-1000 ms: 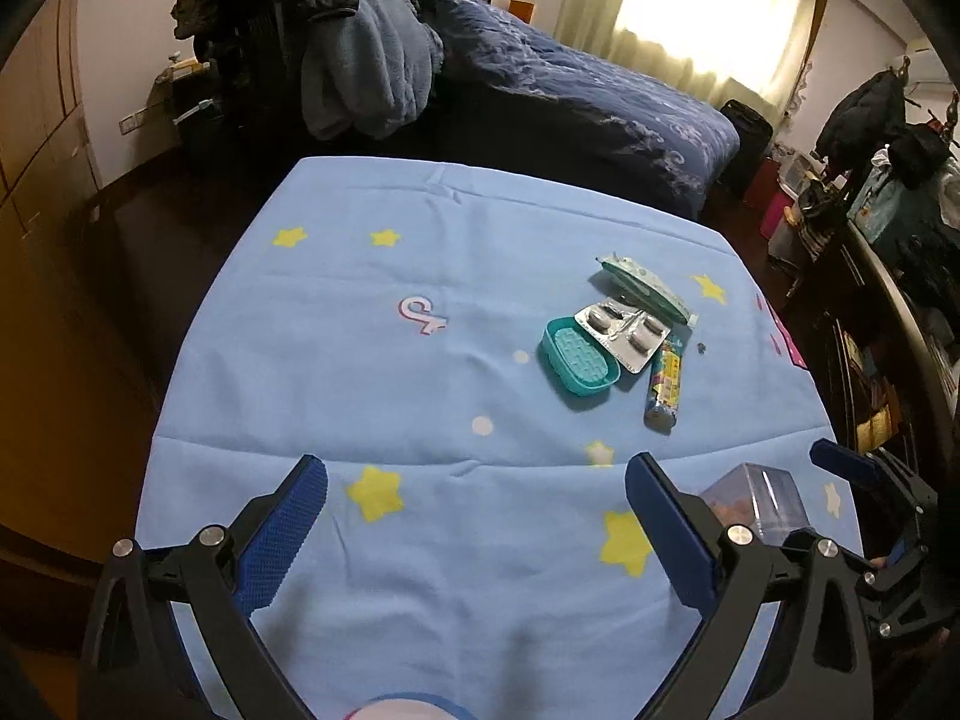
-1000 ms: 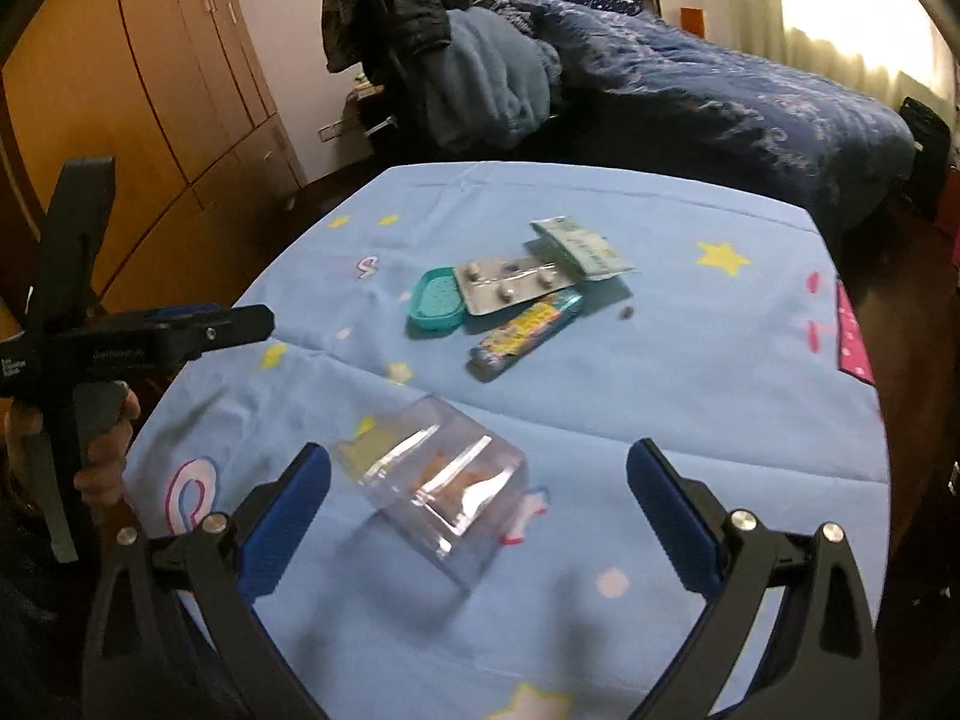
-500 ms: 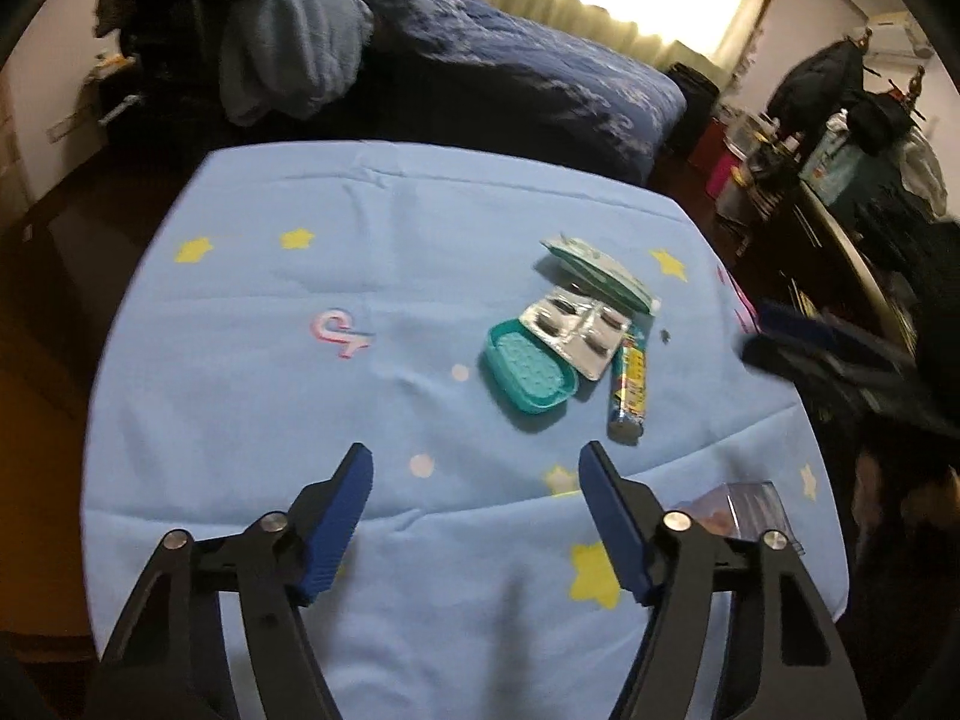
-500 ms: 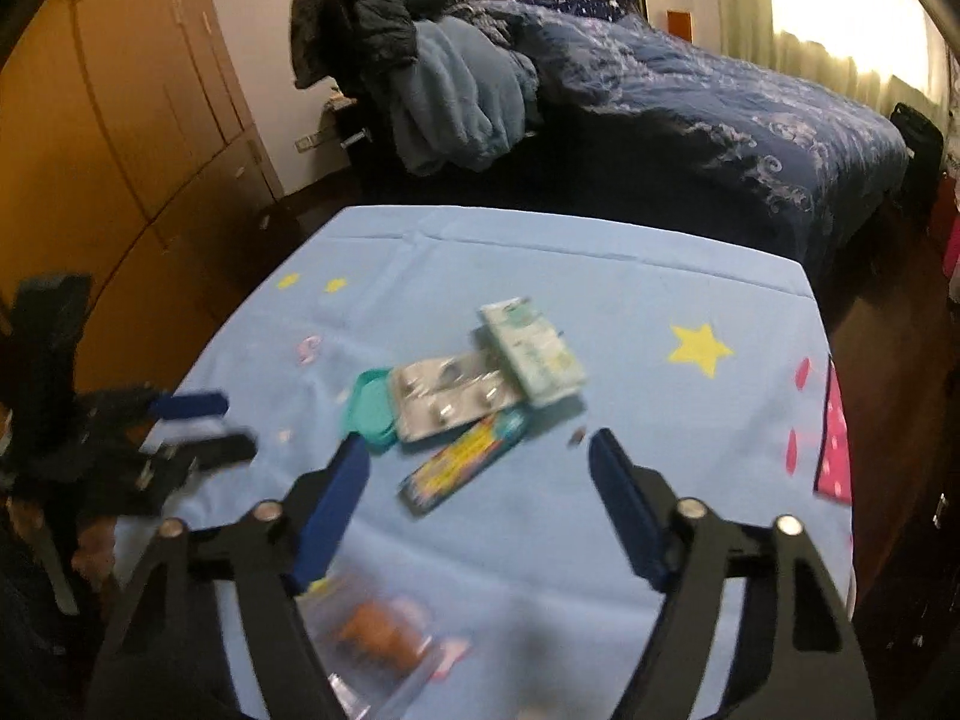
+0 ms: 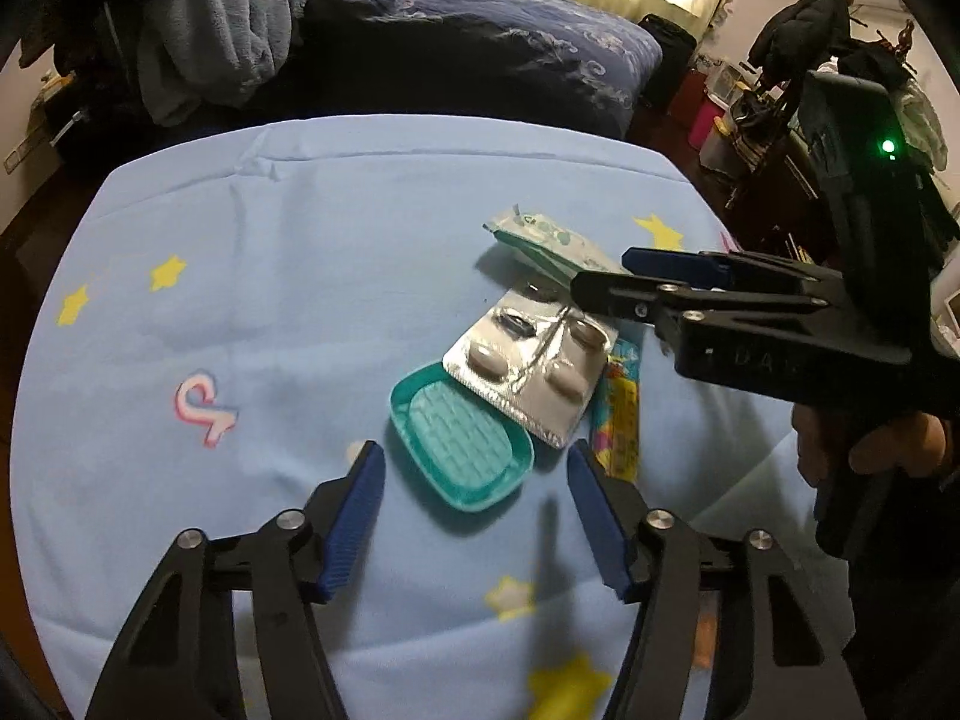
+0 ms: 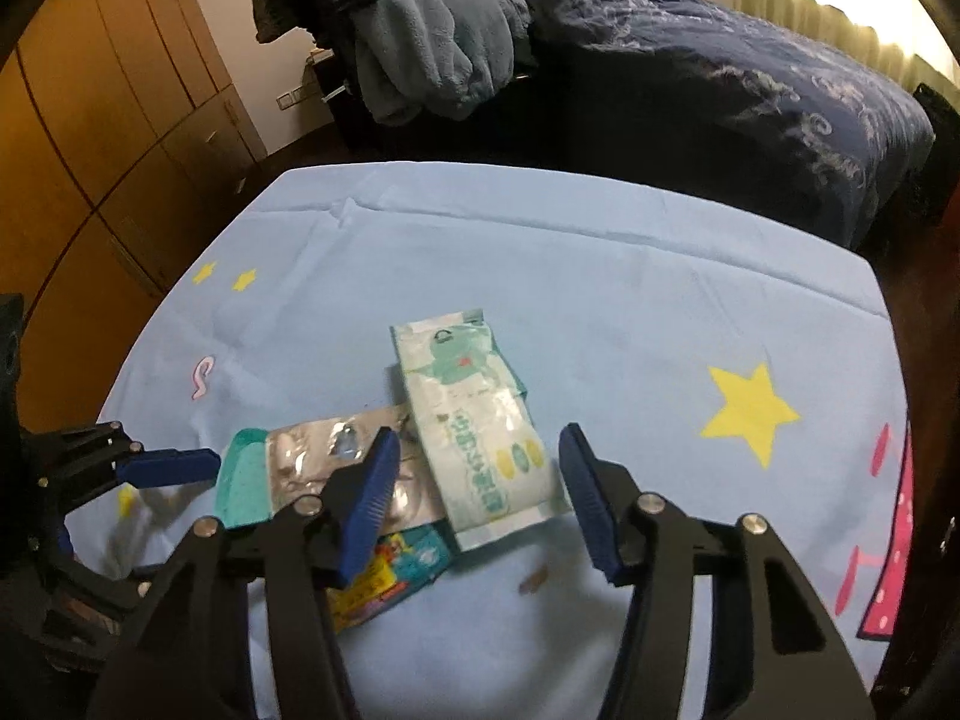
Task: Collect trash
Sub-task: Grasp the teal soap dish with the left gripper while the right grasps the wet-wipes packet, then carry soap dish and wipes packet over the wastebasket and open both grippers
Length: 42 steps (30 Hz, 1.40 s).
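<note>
On the light-blue star-print tablecloth, the left gripper, fingers spread but just closing, brackets a teal oval plastic lid. The right gripper, likewise narrowing, straddles a white-green wipes packet with unreadable print, pinching nothing. A silver 4-pill blister pack overlaps the lid.

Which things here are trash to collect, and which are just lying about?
Trash on the table:
- teal lid
- pill pack
- candy wrapper
- wipes packet

Lying about:
- blue blanket
- bed
- wardrobe
- star tablecloth
</note>
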Each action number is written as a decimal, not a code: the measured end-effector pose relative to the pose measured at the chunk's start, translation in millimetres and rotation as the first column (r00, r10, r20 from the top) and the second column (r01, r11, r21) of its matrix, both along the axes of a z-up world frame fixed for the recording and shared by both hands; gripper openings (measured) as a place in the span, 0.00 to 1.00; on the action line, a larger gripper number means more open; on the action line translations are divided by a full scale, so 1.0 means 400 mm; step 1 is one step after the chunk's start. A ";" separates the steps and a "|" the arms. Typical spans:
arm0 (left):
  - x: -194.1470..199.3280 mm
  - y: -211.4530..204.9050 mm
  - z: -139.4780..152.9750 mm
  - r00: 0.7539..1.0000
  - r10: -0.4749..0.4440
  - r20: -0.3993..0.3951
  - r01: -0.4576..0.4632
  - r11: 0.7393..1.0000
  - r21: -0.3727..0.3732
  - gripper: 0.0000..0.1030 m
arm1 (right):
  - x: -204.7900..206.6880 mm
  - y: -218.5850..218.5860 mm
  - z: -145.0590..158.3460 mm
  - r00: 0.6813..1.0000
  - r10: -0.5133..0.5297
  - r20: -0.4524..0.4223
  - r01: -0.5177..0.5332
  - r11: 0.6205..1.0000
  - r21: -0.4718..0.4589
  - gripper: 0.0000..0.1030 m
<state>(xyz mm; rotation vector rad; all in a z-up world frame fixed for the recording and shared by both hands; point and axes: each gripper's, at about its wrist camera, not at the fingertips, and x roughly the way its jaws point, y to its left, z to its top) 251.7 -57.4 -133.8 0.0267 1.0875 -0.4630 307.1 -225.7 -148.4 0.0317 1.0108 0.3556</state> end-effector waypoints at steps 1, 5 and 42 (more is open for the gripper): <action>0.003 -0.002 0.001 1.000 0.000 0.011 0.000 1.000 0.005 0.55 | -0.001 -0.002 -0.002 1.000 0.000 0.001 0.000 1.000 0.003 0.45; 0.009 -0.018 -0.003 1.000 -0.010 0.029 0.009 0.999 0.033 0.54 | -0.027 -0.013 0.014 1.000 -0.007 0.029 0.007 1.000 0.012 0.42; -0.077 -0.059 0.133 0.985 -0.006 0.170 -0.011 0.995 0.101 0.47 | -0.295 -0.221 0.111 0.970 -0.189 0.150 0.173 0.978 0.113 0.42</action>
